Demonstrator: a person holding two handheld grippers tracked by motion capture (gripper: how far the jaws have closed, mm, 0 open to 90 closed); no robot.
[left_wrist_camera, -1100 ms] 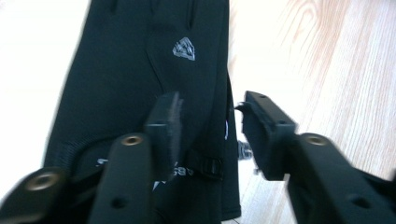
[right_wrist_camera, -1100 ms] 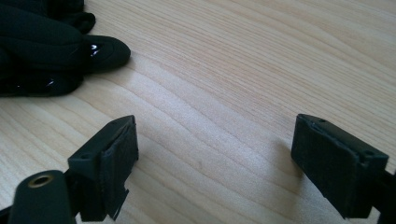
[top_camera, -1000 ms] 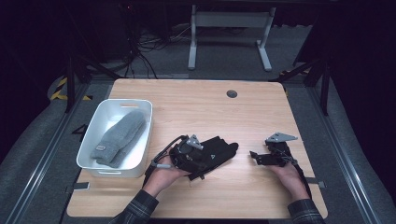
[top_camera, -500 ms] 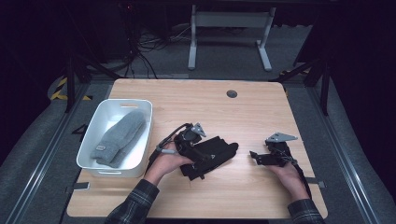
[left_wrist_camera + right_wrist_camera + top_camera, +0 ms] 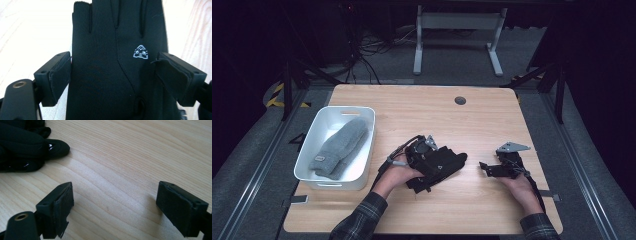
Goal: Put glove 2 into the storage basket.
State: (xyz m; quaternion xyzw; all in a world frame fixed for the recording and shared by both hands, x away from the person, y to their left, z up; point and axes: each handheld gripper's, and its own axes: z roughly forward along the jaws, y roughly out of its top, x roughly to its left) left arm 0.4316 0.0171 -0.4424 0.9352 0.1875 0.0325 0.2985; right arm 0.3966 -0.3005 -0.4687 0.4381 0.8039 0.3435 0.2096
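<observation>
Near the worktop's [image 5: 422,107] left edge a white plastic tub [image 5: 314,145] holds a grey knitted mitten [image 5: 339,147], then the left gripper [image 5: 113,75] straddles a black fabric glove [image 5: 110,62] mid-front, fingers apparently not clamped, while the right gripper [image 5: 115,207] gapes over bare wood.
</observation>
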